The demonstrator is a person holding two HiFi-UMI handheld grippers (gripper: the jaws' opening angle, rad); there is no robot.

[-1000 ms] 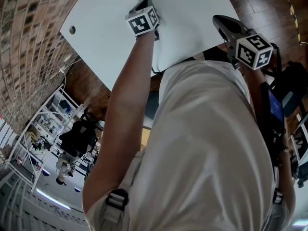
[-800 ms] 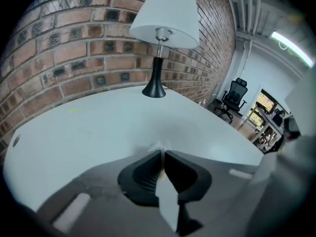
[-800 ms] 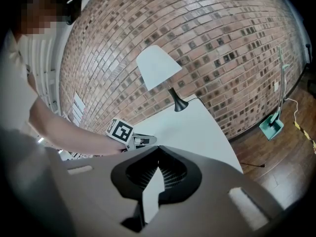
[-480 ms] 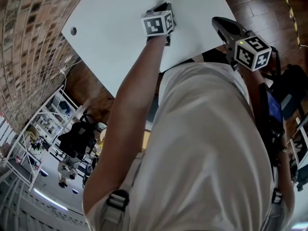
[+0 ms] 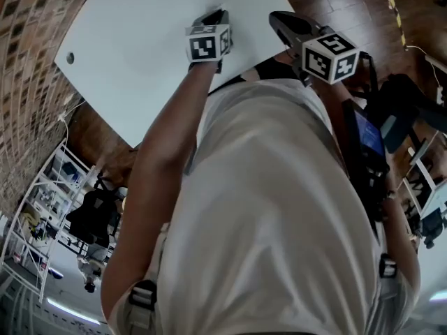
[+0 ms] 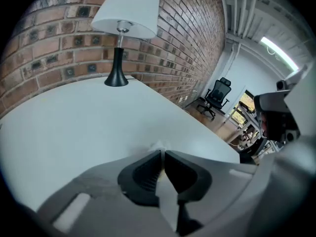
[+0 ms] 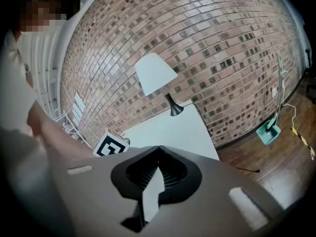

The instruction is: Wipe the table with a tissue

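Tissue (image 6: 159, 145), judged light, soft and easily torn, is pinched by a bunched fold in the left hand-held gripper (image 6: 162, 153) at the white bench (image 6: 74, 117), while the right hand-held gripper (image 7: 158, 149) is held closed, empty.

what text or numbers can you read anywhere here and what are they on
No words or numbers can be read in any view.
Left cube: black-and-white square marker patterns only, no text.
Right cube: marker patterns only, no text.
Blue screen: too blurred to read.
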